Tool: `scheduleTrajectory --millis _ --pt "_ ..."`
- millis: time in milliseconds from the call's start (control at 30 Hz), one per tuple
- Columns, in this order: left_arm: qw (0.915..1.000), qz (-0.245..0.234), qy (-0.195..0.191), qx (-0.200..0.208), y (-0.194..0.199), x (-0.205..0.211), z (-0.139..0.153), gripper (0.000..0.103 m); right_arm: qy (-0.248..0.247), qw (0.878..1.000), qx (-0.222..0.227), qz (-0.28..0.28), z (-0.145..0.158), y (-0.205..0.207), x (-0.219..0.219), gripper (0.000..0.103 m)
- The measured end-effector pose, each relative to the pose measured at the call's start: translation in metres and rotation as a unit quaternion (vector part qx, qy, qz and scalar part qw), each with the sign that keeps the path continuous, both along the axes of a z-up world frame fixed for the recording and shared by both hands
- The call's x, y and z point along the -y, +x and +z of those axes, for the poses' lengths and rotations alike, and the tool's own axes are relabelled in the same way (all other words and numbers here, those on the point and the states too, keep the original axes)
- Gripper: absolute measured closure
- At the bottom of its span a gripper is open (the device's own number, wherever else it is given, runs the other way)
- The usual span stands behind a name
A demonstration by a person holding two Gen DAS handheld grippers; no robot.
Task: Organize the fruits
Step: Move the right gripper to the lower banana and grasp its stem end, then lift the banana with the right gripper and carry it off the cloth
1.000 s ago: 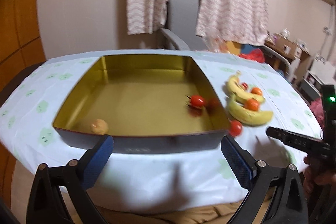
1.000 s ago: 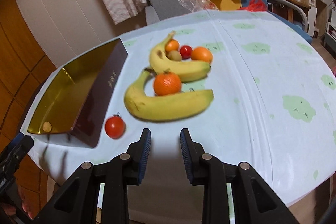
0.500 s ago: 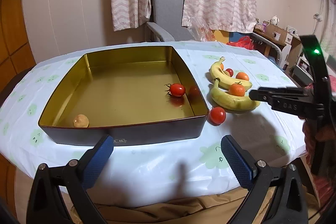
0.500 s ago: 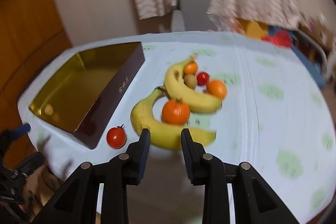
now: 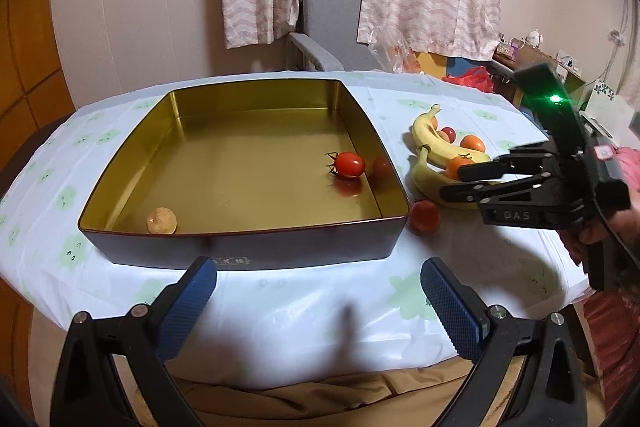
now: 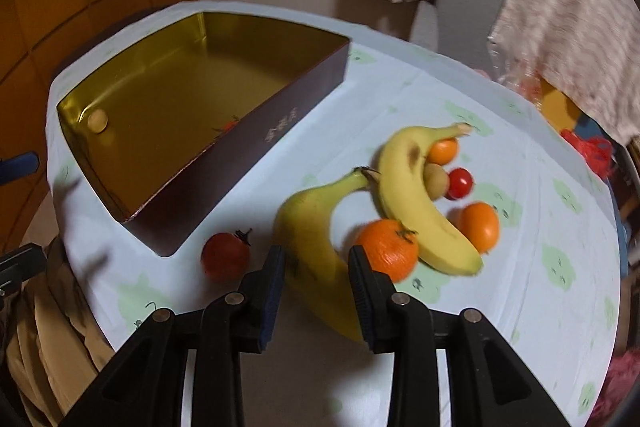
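A gold tin tray [image 5: 248, 247] with dark outer walls holds a red tomato [image 5: 349, 164] and a small beige fruit [image 5: 161, 221]. Right of the tray [image 6: 256, 143] lie a loose tomato [image 6: 225, 255], two bananas, oranges and small fruits. My right gripper [image 6: 316, 259] is open, its fingers on either side of the near banana [image 6: 312, 227], just beside an orange [image 6: 386, 251]. In the left wrist view the right gripper [image 5: 454, 183] hovers over the bananas [image 5: 430, 143]. My left gripper [image 5: 318, 279] stands wide open and holds nothing, in front of the tray's near wall.
The far banana [image 6: 416, 211] curls around a small orange [image 6: 442, 151], a brownish fruit [image 6: 436, 181] and a cherry tomato [image 6: 460, 183]; another orange [image 6: 480, 225] lies beside it. A grey chair [image 5: 328, 19] and hanging clothes stand behind the table. The table edge is close to both grippers.
My right gripper has moved forward and down, so the near banana now sits between its fingers. The left gripper has stayed open before the tray, its view shifting slightly.
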State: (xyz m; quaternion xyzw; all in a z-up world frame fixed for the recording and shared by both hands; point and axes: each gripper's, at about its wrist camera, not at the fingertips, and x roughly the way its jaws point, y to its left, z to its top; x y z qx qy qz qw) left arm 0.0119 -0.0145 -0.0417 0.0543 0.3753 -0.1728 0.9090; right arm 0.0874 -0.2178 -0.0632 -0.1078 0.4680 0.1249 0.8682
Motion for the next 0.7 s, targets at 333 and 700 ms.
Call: scheduleTrajectory --millis 333,700 --pt "0.9999 -0.014 0.003 0.002 -0.004 0.007 0.003 0.000 -0.048 0.999 0.001 0.026 -0.012 0.002 -0.016 0.064" --pt "0.9991 -0.041 0.006 0.000 -0.007 0.027 -0.001 0.000 0.017 0.997 0.075 -0.024 0.010 -0.055 0.009 0.070"
